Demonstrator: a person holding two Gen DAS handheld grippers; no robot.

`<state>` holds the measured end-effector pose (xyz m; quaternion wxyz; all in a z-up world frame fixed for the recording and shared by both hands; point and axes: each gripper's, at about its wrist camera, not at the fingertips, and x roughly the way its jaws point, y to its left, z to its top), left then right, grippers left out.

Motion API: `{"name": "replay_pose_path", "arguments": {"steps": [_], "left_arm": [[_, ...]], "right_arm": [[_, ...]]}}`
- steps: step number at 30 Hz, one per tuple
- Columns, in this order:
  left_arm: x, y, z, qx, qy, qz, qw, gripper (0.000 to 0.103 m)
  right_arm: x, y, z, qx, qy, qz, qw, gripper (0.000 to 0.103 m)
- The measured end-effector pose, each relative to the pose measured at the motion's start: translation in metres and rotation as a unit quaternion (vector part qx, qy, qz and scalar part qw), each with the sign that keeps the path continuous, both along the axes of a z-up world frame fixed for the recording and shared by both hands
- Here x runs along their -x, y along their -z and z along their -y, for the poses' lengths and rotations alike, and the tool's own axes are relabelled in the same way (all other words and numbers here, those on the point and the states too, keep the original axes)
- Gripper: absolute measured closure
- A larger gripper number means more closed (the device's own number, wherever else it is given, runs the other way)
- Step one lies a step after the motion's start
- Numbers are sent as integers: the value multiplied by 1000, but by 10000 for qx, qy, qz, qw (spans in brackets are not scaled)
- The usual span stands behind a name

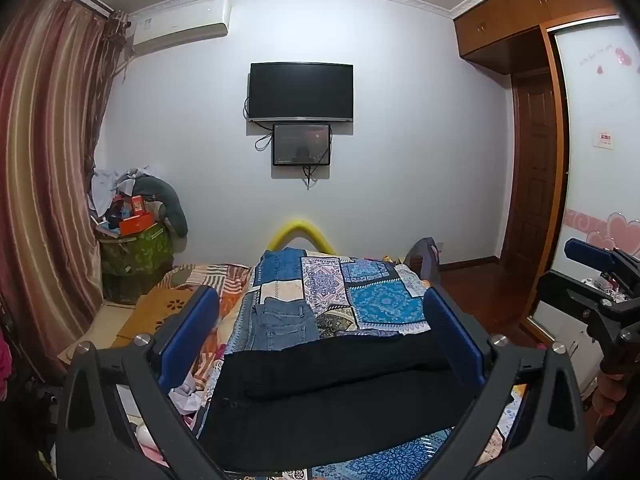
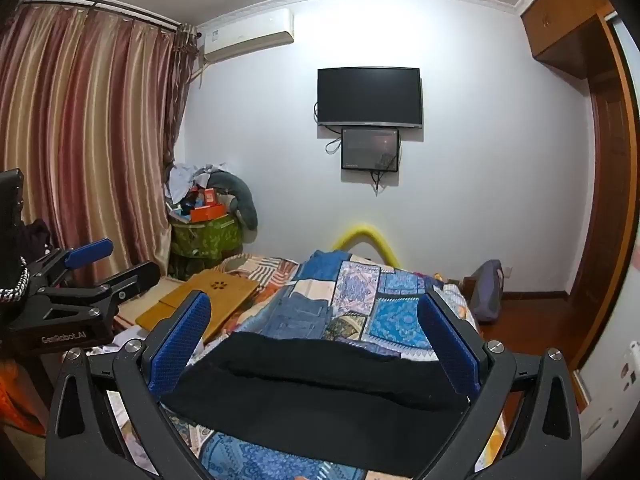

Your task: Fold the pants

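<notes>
On the bed, black pants [image 1: 332, 392] lie flat across the near end of a patchwork quilt [image 1: 380, 300]: matte, soft-looking dark cloth, folded into a wide band with a rumpled far edge. Blue jeans [image 1: 284, 324] sit just beyond them on the quilt, denim with visible seams and pockets, folded roughly square.

Left gripper [image 1: 320, 344]: jaws spread wide, nothing clamped; black pants show in the gap below them, contact can't be told. Fingers are black angular plastic with silver screw heads; the pads [image 1: 188, 336] are blue with a fine knurled texture.

Right gripper [image 2: 320, 344]: same build, jaws fully apart, nothing between the pads; pants lie under the gap. In the right wrist view the left gripper's body reads "GenRobot_AI" in white letters.

Quilt is printed in blue, white and beige paisley and medallion patches. A flat bamboo-coloured lap desk [image 2: 208, 300] with a flower-shaped vent cutout lies on the bed's left side. A yellow foam tube [image 1: 302, 232] arches at the bed's far end.

Wall: glossy black TV [image 1: 301, 91], smaller screen [image 1: 302, 144] below it, white air conditioner [image 1: 180, 24] with an unreadable label. Satin striped curtains [image 1: 48, 160] on the left; wooden wardrobe [image 1: 532, 4] on the right.
</notes>
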<state>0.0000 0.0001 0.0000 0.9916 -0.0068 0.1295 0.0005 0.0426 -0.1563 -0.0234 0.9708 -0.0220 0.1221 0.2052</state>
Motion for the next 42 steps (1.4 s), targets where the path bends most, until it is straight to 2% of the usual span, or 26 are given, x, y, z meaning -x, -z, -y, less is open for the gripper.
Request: {"name": "replay_pose_path", "arguments": {"steps": [6,13,15,24,42], "left_arm": [[3,-5,-3,-3,-13,45,10000,0],[9,-3,3,-69,10,133,9999,0],[10,-4,5,-95,23,148,9998,0],[15,-4,12,-175,33,283,9994,0],[12,-3,7,-120,77,266,9995,0]], "right_arm": [[-4,7,-2,-30,7,-123,9999,0],[0,-9,0,-38,47,-80,9999,0],[-2,3,5,-83,58,-62,9999,0],[0,4,9,-114,78,-41,9999,0],[-1,2,9,-84,146,-17,9999,0]]}}
